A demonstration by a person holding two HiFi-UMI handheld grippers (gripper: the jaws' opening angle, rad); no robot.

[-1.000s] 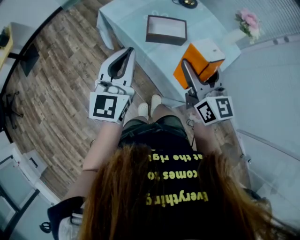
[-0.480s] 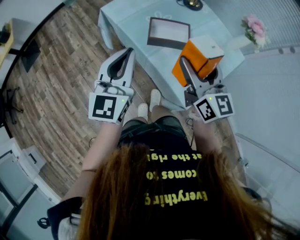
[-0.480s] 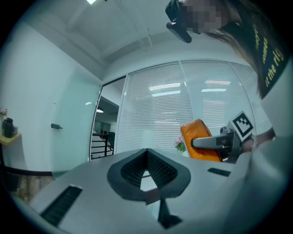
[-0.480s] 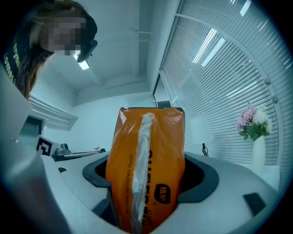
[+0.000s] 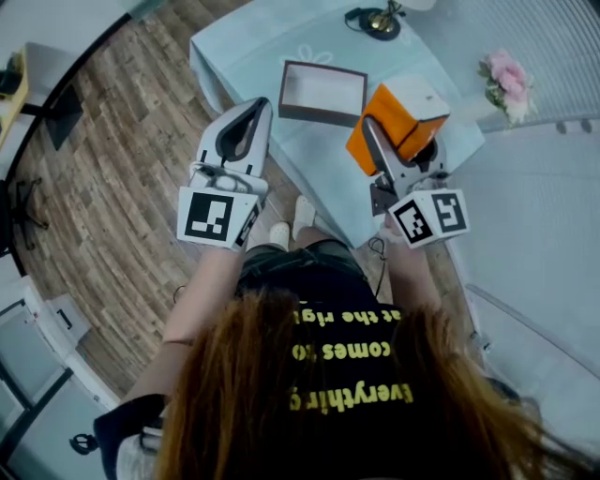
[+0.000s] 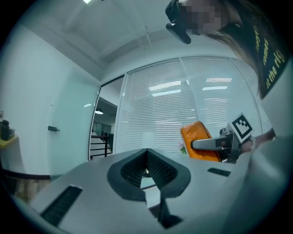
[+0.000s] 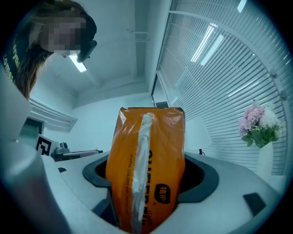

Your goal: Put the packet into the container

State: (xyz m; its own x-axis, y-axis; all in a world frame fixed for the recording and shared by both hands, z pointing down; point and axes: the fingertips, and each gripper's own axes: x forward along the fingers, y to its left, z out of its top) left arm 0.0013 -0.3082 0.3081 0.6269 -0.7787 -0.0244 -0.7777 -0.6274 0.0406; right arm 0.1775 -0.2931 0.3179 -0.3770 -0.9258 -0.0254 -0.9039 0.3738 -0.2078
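Note:
My right gripper (image 5: pixel 398 138) is shut on an orange packet (image 5: pixel 394 112), held level above the table's near edge. In the right gripper view the packet (image 7: pixel 151 151) stands upright between the jaws of the right gripper (image 7: pixel 150 174), its white seam facing the camera. The container (image 5: pixel 323 91), a dark brown box with a white inside, sits open on the table just beyond and left of the packet. My left gripper (image 5: pixel 257 103) is shut with nothing in it, left of the box. From the left gripper (image 6: pixel 147 153) the packet (image 6: pixel 196 137) shows to the right.
The table (image 5: pixel 244 47) wears a pale blue cloth. A dark lamp base (image 5: pixel 375 19) stands at its far side and a vase of pink flowers (image 5: pixel 504 73) at its right corner. Wooden floor (image 5: pixel 112 169) lies to the left. The person's feet (image 5: pixel 292 220) are near the table's edge.
The person has stepped toward the table, so the box and table lie closer under both grippers. The packet stays in the right gripper. The left jaws stay shut.

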